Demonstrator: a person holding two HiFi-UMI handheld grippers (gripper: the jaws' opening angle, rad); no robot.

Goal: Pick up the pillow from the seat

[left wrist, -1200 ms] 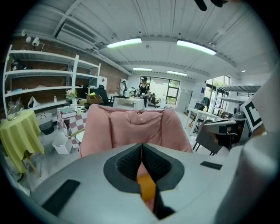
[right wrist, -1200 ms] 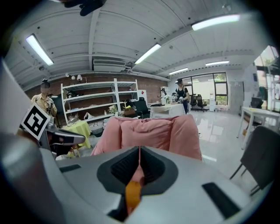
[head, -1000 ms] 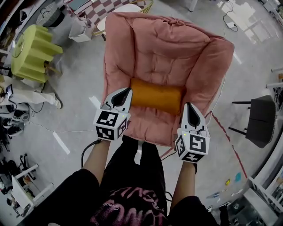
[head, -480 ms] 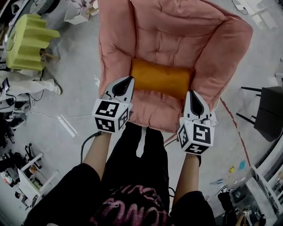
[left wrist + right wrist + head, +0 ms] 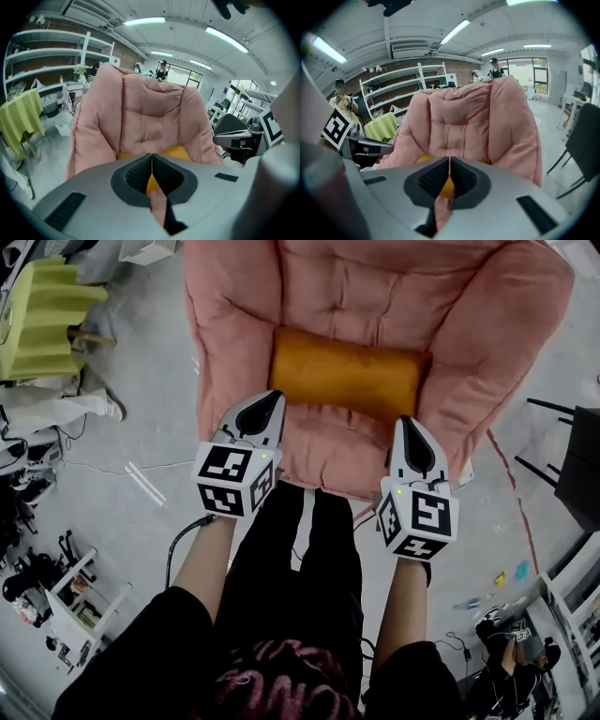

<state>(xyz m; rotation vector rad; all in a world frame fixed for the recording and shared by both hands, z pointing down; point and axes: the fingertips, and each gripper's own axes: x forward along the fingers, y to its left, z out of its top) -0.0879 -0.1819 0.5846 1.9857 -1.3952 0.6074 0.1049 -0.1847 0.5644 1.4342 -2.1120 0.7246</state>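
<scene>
Both of my grippers are keeping their jaws pressed together with nothing between them. I am holding the left gripper (image 5: 272, 399) over the front left of the pink armchair (image 5: 328, 287) and the right gripper (image 5: 411, 423) over its front right. The orange pillow (image 5: 347, 379) is lying crosswise on the seat between the padded arms, just beyond both tips.

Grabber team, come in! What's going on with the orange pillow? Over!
Left gripper shut, empty. Right gripper shut, empty. Pillow on chair seat, not gripped. Nothing in the way. Over.
</scene>
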